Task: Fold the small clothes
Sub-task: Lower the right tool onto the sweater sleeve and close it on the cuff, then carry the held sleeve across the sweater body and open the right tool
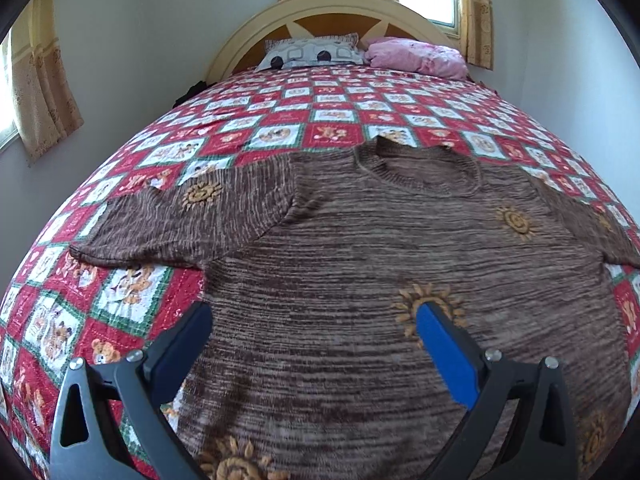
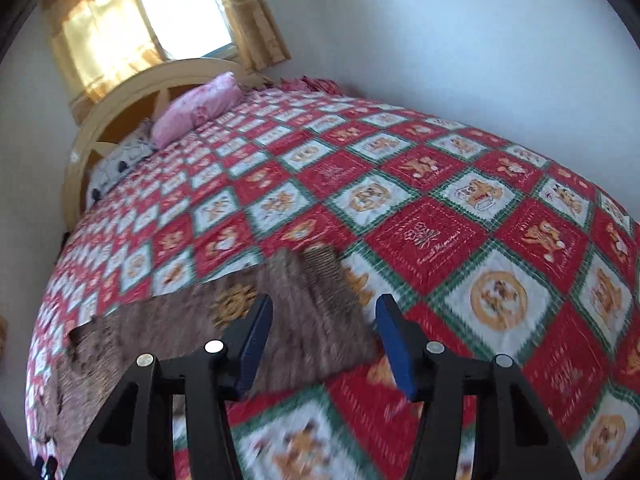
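Note:
A brown knitted short-sleeved sweater (image 1: 360, 248) with orange sun motifs lies flat, face up, on the red and white checked bedspread (image 1: 280, 120), neck towards the headboard. My left gripper (image 1: 316, 312) is open and empty, hovering over the sweater's lower body. In the right wrist view my right gripper (image 2: 324, 312) is open and empty, just above the end of the sweater's right sleeve (image 2: 316, 304). The sleeve lies between the two blue-padded fingers (image 2: 394, 344).
The bedspread (image 2: 460, 220) covers the whole bed. A patterned pillow (image 1: 312, 54) and a pink pillow (image 1: 416, 58) lie by the curved wooden headboard (image 1: 332, 12). Walls and curtained windows (image 2: 184, 8) surround the bed.

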`<state>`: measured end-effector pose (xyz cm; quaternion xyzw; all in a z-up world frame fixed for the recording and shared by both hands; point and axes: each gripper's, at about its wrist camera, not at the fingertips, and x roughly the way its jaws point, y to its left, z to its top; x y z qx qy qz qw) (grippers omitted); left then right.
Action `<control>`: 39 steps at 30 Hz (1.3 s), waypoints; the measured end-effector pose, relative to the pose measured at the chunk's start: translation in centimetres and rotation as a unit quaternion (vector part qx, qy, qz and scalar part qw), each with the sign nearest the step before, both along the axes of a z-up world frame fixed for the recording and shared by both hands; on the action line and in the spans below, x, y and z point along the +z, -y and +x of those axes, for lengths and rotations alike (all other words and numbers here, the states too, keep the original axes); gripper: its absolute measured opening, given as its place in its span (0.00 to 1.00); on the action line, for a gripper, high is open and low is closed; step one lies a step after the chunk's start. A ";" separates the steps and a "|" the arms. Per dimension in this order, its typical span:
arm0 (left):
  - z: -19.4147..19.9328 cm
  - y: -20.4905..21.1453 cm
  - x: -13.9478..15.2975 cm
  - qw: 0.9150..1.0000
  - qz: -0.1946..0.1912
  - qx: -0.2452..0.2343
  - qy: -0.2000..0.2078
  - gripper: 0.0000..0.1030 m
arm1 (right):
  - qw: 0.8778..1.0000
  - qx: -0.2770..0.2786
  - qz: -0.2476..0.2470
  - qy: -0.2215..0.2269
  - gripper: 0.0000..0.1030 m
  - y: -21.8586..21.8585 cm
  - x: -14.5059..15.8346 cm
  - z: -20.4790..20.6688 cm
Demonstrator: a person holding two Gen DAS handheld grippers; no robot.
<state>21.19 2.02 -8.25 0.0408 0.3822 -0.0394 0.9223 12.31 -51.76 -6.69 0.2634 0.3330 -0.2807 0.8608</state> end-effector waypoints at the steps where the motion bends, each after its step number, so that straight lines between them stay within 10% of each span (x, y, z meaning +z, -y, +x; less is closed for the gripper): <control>1: 0.3 -0.3 -0.4 1.000 -0.002 0.006 -0.003 1.00 | 1.000 0.001 0.010 -0.010 0.54 0.6 -0.8 0.7; 5: 1.1 -1.3 -1.9 0.999 -0.020 0.028 -0.018 1.00 | 0.998 0.006 0.037 -0.040 0.54 1.8 -3.7 3.0; 13: 2.0 -1.4 -3.5 0.997 -0.024 0.034 -0.066 1.00 | 0.989 0.039 -0.069 -0.122 0.49 -0.8 -4.8 5.3; 17: 2.0 -1.3 -3.6 0.997 -0.027 0.034 -0.066 1.00 | 0.993 0.036 -0.037 -0.107 0.13 0.1 -4.3 5.1; 22: 2.1 -1.5 -3.6 0.997 -0.032 0.033 -0.066 1.00 | 0.995 0.028 -0.029 -0.088 0.09 -1.0 -2.8 4.6; 39: 1.9 -2.4 -3.5 0.996 -0.055 0.033 -0.060 1.00 | 0.969 0.237 -0.069 0.002 0.08 -25.6 5.7 12.5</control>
